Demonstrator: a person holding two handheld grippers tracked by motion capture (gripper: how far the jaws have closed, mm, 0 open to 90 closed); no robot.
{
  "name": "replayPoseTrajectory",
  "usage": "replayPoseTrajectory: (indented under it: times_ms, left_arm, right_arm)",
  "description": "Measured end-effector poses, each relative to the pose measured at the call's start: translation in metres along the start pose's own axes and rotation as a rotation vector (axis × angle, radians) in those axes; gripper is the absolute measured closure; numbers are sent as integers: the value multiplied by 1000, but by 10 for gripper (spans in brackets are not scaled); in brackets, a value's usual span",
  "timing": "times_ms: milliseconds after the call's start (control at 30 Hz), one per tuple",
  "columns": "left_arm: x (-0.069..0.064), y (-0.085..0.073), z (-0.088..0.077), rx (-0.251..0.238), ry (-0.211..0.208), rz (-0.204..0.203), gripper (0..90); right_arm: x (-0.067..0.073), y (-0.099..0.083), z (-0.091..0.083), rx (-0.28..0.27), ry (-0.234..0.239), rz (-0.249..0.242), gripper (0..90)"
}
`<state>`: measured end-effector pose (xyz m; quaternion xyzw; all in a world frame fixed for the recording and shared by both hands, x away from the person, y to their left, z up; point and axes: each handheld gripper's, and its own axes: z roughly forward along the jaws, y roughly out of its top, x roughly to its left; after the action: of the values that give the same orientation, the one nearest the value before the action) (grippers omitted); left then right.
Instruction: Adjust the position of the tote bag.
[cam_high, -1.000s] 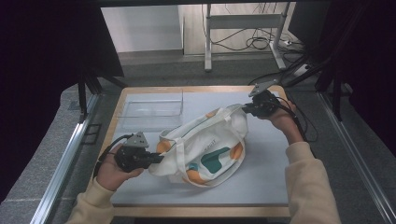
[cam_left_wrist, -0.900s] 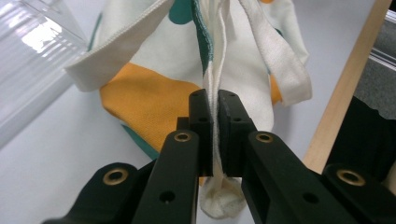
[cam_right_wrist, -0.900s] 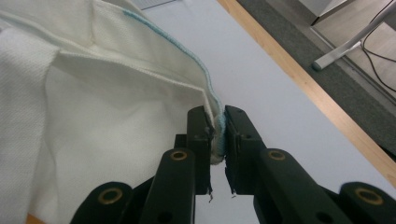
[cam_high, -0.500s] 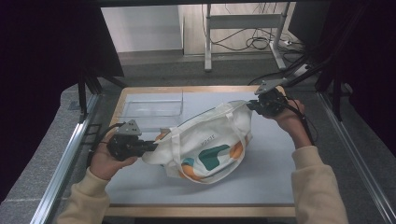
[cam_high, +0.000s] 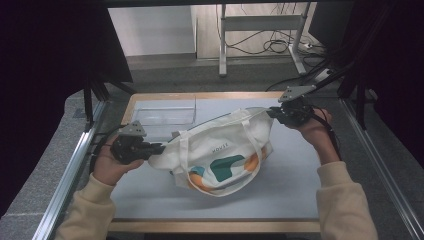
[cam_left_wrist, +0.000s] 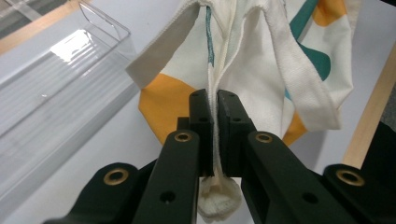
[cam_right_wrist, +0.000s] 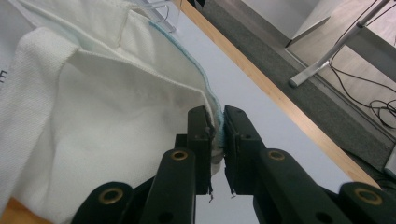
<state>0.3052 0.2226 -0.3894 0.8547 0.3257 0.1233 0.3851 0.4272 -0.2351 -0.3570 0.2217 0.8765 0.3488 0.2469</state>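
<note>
A cream tote bag (cam_high: 220, 150) with teal and orange shapes hangs stretched between my two grippers above the grey table mat (cam_high: 295, 180). My left gripper (cam_high: 159, 147) is shut on the bag's left top corner; in the left gripper view the cream fabric (cam_left_wrist: 243, 60) is pinched between the jaws of that gripper (cam_left_wrist: 214, 105). My right gripper (cam_high: 272, 113) is shut on the right top corner, and the right gripper view shows the teal-lined edge (cam_right_wrist: 205, 93) clamped by the gripper (cam_right_wrist: 216, 123). The bag's handle (cam_high: 182, 150) droops over its front.
A clear plastic tray (cam_high: 162, 117) stands at the back left of the mat, just behind the left gripper, also in the left gripper view (cam_left_wrist: 51, 93). A wooden rim (cam_high: 210, 226) frames the table. A metal stand and cables (cam_high: 260, 40) are on the floor beyond.
Both grippers have moved apart and upward, pulling the bag's top edge taut. The bag has risen from lying crumpled on the mat to hanging spread between them.
</note>
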Motion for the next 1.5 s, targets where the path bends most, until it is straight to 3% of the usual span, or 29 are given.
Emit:
replayPoseTrajectory:
  times_ms: [333,633,1000,1200,1400,1500]
  left_arm:
    - [16,24,-2,-1,34,35,865]
    - [28,39,4,4,47,33,865]
    - [27,32,23,39,6,26,864]
    - [21,21,43,77,-21,17,862]
    - [20,10,52,86,-45,0,859]
    - [20,6,51,73,-46,-7,814]
  right_arm:
    - [7,-2,-27,-37,-34,2,806]
    - [17,-13,-46,-61,-58,9,807]
    - [35,-45,-47,-49,-50,34,806]
    - [42,-75,-34,-6,-10,93,801]
    - [44,-89,-26,20,23,131,788]
    - [44,-90,-25,18,22,131,669]
